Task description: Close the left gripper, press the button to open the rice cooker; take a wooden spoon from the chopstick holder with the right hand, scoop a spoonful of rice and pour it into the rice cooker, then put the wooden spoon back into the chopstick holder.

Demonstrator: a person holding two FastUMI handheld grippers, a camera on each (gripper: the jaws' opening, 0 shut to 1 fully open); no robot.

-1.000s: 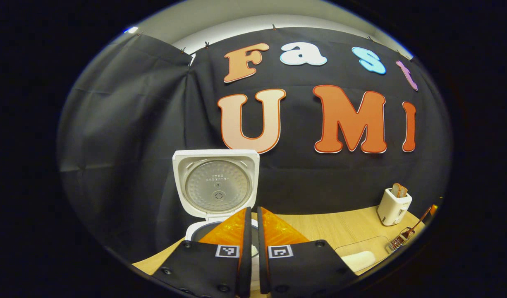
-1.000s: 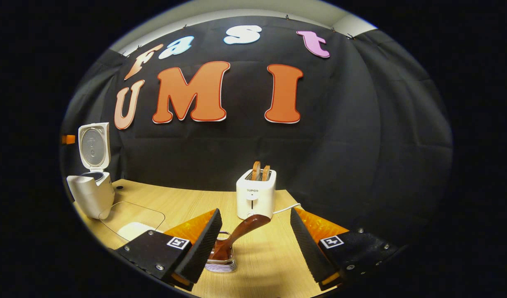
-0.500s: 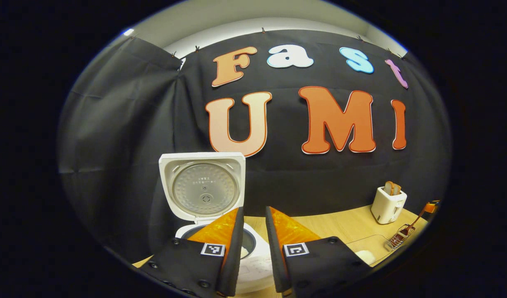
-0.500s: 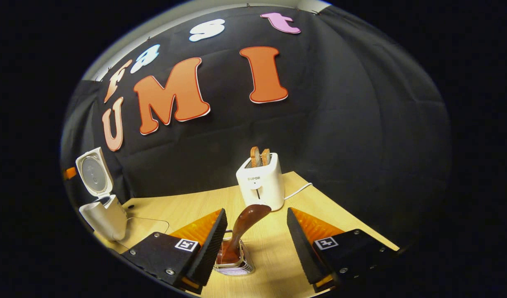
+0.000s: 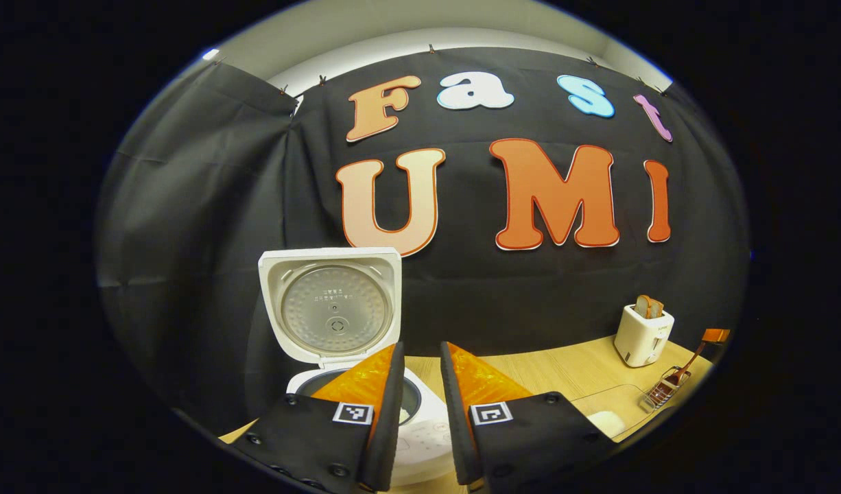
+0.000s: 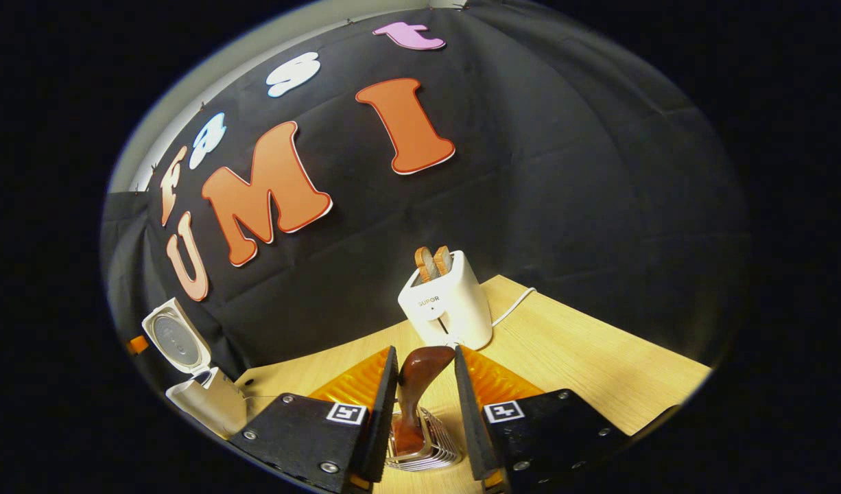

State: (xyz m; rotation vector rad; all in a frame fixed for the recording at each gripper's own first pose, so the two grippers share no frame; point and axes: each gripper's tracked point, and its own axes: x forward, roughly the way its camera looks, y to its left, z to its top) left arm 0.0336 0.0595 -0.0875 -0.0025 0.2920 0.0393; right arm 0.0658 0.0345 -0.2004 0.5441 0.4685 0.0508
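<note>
Wooden spoon stands bowl-down in the wire chopstick holder, handle leaning up, near the worktop's front edge, toaster behind. Right gripper has its fingers narrowed around the handle; contact on both sides can't be confirmed. Judged: positioned for lifting out. Rice cooker at the worktop's left end, lid up. Left gripper hangs just above it, narrow gap, holding nothing.

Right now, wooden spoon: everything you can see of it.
The wooden spoon is dark reddish-brown and glossy. It stands handle-up, leaning slightly, in the wire chopstick holder on the table in front of the toaster. Its broad handle end sits between the right gripper fingers, which have narrowed around it; contact isn't clear.
</note>
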